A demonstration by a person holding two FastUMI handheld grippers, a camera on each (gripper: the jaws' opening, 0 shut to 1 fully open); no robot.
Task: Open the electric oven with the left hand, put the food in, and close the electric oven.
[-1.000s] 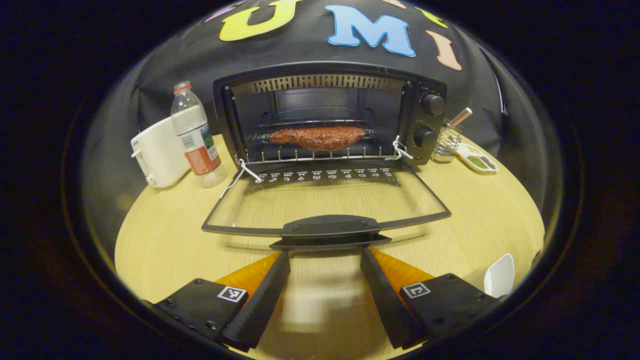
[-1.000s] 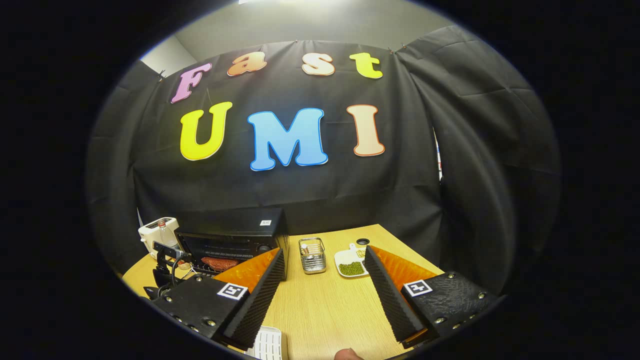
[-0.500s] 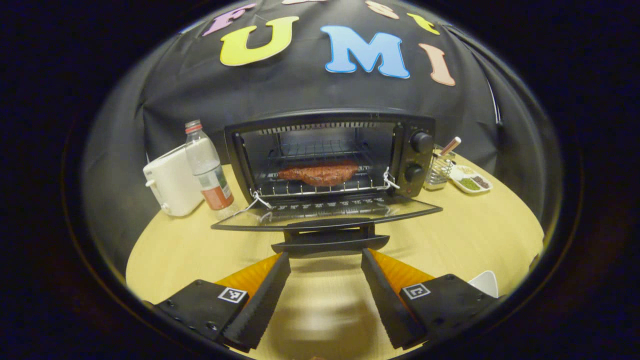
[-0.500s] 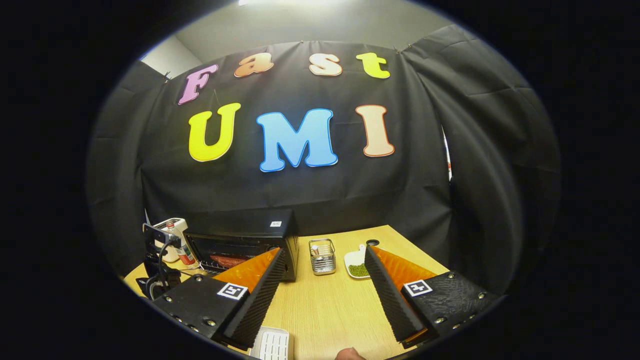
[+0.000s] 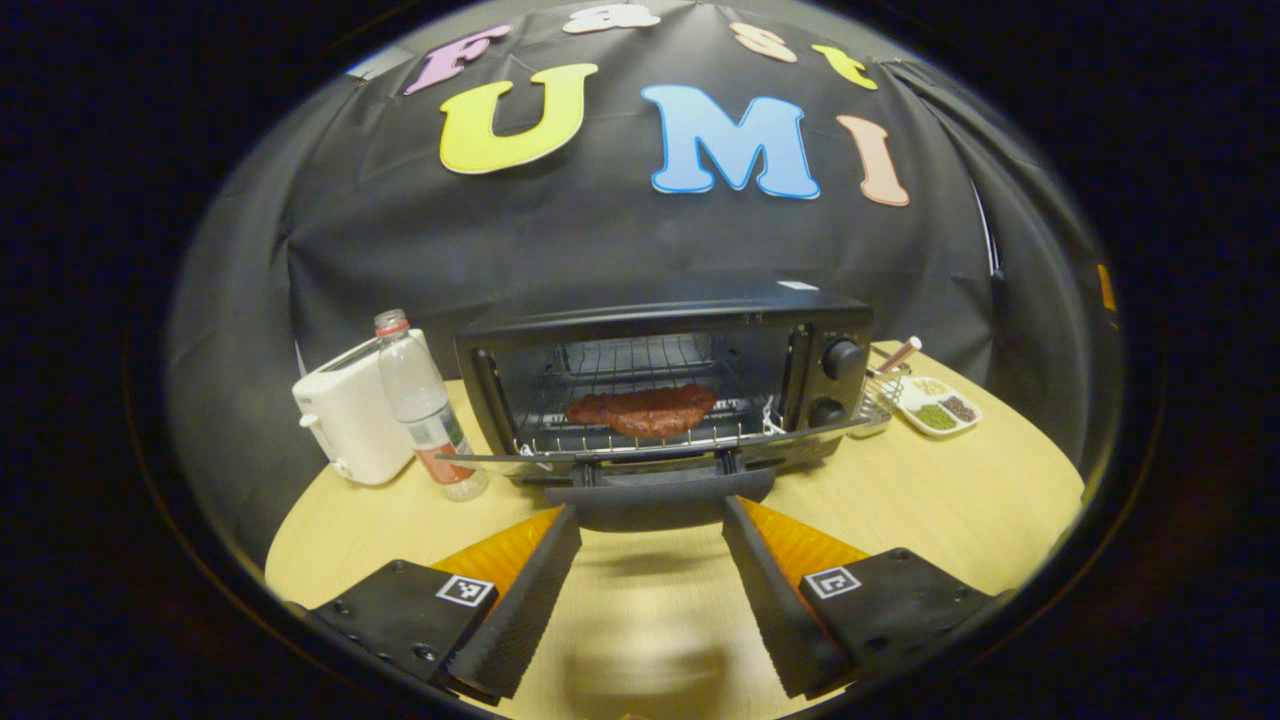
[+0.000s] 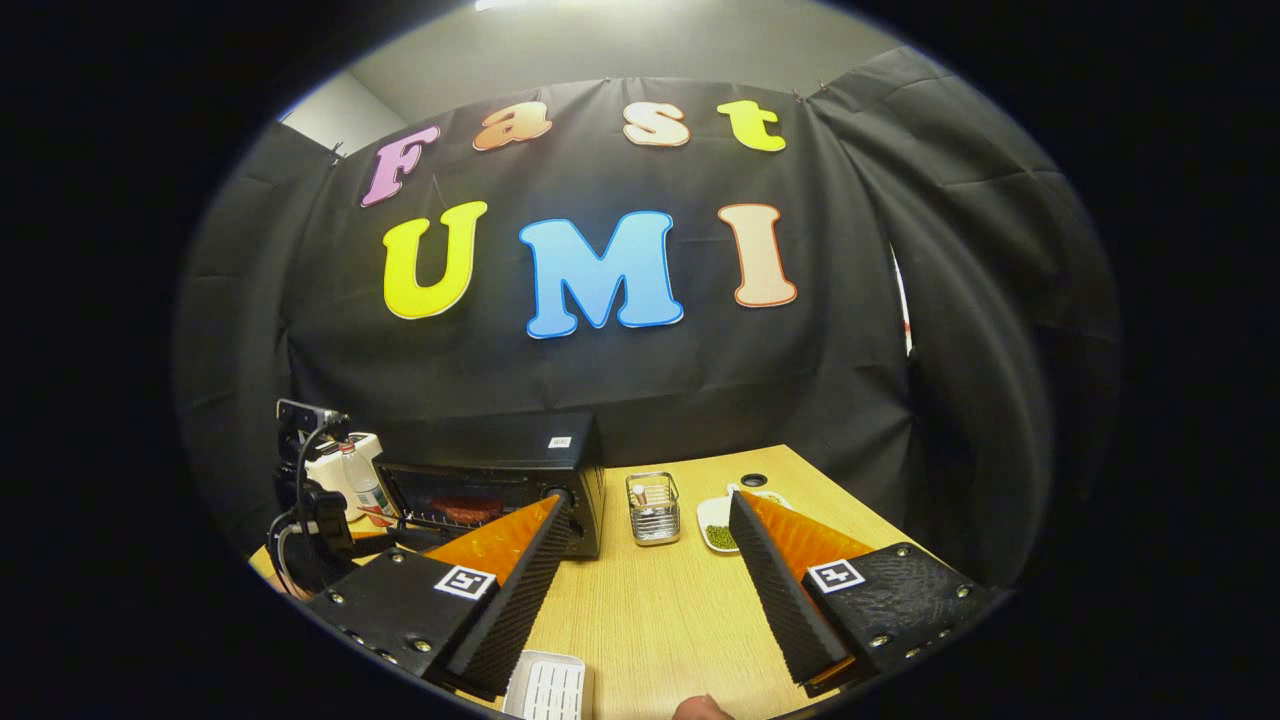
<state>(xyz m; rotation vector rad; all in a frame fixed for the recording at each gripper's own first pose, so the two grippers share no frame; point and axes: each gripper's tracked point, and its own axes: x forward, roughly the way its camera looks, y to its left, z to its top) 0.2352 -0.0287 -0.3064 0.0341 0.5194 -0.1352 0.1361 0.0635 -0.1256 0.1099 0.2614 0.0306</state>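
Observation:
The black electric oven (image 5: 660,330) stands at the back of the round wooden table (image 5: 960,500). A brown slab of meat (image 5: 642,409) lies on its wire rack. The glass door (image 5: 560,456) is partway up and shows edge-on. Its black handle (image 5: 660,492) lies across the gap right at the tips of my left gripper (image 5: 650,512), which is open and not clamped on it. My right gripper (image 6: 648,505) hangs open over the table, right of the oven (image 6: 500,450), with nothing between its fingers. The left gripper's body with cables (image 6: 305,505) shows in front of the oven.
A white toaster (image 5: 345,420) and a plastic bottle (image 5: 420,400) stand left of the oven. A wire basket (image 5: 880,385) and a seasoning dish (image 5: 935,405) sit to its right. A white ridged item (image 6: 548,688) lies below my right gripper, with a fingertip (image 6: 695,708) at the bottom edge.
The oven door has swung up from lying flat and low to near level, its handle staying at my left fingertips as that gripper rose. My right gripper only drifted slightly.

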